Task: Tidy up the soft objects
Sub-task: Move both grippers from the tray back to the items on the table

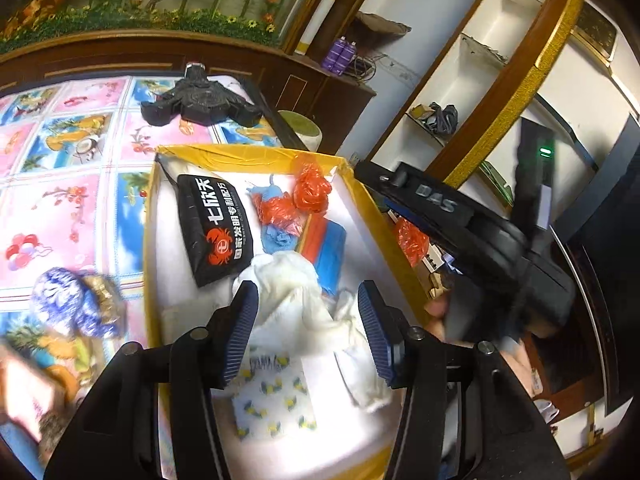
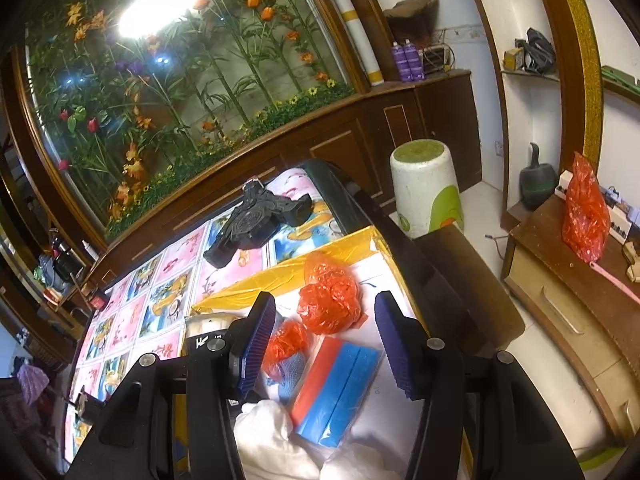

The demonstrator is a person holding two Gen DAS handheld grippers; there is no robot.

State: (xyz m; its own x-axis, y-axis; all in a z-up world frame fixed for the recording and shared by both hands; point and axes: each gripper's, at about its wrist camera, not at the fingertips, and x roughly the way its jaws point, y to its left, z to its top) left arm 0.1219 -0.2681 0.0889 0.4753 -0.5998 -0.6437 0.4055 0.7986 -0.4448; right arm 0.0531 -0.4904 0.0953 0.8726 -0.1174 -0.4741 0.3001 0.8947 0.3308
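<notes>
Above box (image 1: 362,190), both claws tilted down.

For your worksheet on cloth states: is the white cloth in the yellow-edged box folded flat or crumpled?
Crumpled. The white cloth lies bunched in irregular folds and ridges inside the box, with no flat, squared edges.

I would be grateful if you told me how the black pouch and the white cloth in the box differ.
The black pouch lies flat and smooth; the white cloth is crumpled in a heap. The pouch carries white lettering and a red crab; the cloth is plain. Both lie inside the yellow-rimmed box.
</notes>
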